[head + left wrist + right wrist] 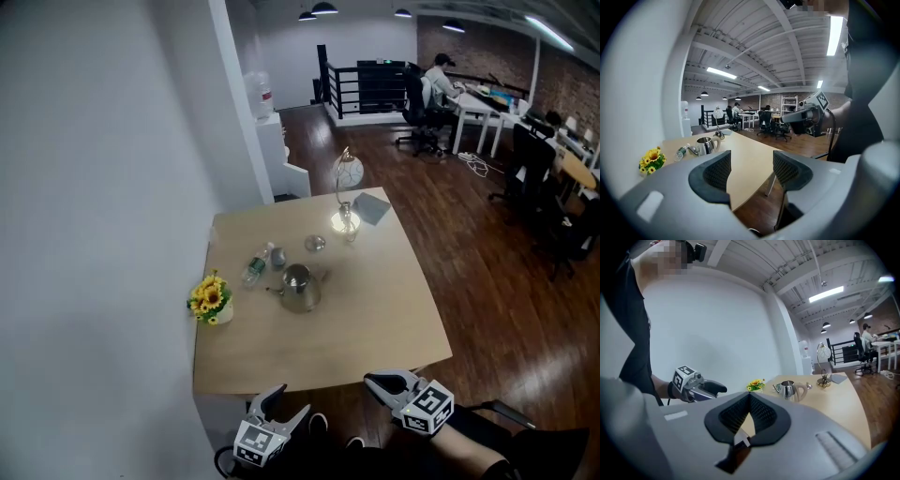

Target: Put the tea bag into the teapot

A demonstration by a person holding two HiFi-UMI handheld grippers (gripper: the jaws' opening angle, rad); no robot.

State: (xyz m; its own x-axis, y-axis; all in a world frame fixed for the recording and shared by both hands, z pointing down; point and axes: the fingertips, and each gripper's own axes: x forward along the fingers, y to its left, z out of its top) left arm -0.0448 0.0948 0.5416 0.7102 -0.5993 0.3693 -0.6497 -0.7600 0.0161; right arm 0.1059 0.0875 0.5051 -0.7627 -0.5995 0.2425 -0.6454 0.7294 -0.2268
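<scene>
The job looks not yet begun. The left claw [751, 163] gapes empty, and the right claw [749, 397] is pinched tight on nothing. Next, I think, comes a reach toward the shiny metal teapot [300, 288].

No word, number or brand can be read anywhere; the left marker cube [255, 442], on the left gripper [289, 401] at seven o'clock in the head view, and the right marker cube [427, 409], on the right gripper [371, 380] at five o'clock, bear only black-and-white square patterns; the label of the bottle [255, 267], at ten o'clock from the middle of the table [375, 319], is too small to read.
</scene>
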